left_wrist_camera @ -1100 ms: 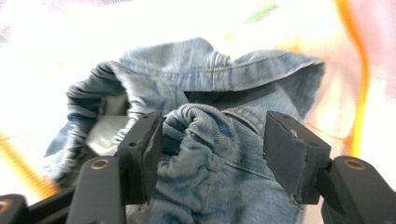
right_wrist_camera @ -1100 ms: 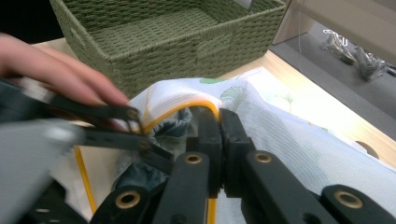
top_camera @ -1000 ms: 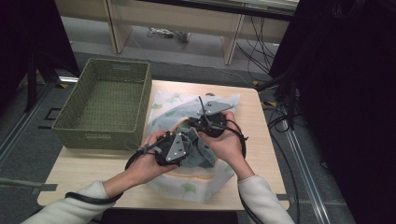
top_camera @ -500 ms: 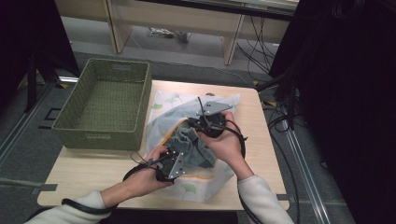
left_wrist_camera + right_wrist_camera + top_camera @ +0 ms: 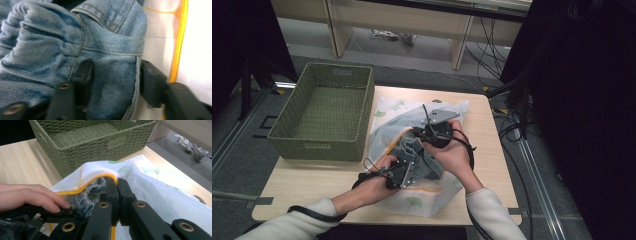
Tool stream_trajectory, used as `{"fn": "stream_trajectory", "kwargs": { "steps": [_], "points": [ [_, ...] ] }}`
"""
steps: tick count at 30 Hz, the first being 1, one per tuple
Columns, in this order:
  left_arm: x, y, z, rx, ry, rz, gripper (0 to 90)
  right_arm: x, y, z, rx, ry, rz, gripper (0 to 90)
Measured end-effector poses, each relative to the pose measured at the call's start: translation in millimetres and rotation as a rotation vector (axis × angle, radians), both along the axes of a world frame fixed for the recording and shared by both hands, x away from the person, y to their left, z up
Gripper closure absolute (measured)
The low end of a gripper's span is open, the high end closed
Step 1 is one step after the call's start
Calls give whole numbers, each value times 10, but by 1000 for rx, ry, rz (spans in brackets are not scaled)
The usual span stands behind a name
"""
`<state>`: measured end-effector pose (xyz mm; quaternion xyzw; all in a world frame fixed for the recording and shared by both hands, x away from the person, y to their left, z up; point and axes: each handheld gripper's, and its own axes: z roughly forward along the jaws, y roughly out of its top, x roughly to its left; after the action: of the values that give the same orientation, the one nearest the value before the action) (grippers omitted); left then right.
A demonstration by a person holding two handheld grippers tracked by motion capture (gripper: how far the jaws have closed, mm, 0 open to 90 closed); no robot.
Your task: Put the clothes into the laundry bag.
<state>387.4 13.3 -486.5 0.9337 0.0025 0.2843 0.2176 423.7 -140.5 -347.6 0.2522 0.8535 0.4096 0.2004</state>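
Moved: left claw (image 5: 113, 82) has dropped toward the person, jaws just closing around a denim fold (image 5: 110, 85).
Denim garment (image 5: 419, 159): half inside the mesh bag (image 5: 412, 200) on the desk (image 5: 302, 185).
Right claw (image 5: 117, 188): clamped on the bag's yellow-trimmed rim (image 5: 95, 181).
Beyond: green basket (image 5: 324, 112).

Crumpled blue denim garment (image 5: 75, 42) with stitched seams, black tongs (image 5: 115, 82) closing around a fold of it, jaws either side, white mesh bag with yellow trim (image 5: 178, 37) at right
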Motion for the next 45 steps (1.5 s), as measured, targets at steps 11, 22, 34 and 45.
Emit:
{"fn": "stream_trajectory", "kwargs": {
  "steps": [11,22,34,45],
  "points": [
    [-4,20,43,-29,26,24,814,1,0,-1,-3,1,2,900],
    [14,53,94,-86,69,53,851,2,-1,-2,-2,4,1,900],
    [43,139,367,-253,29,109,861,-9,3,24,5,-4,0,900],
    [137,195,690,-351,-44,142,862,-34,20,103,25,-26,3,900]
  ]
}}
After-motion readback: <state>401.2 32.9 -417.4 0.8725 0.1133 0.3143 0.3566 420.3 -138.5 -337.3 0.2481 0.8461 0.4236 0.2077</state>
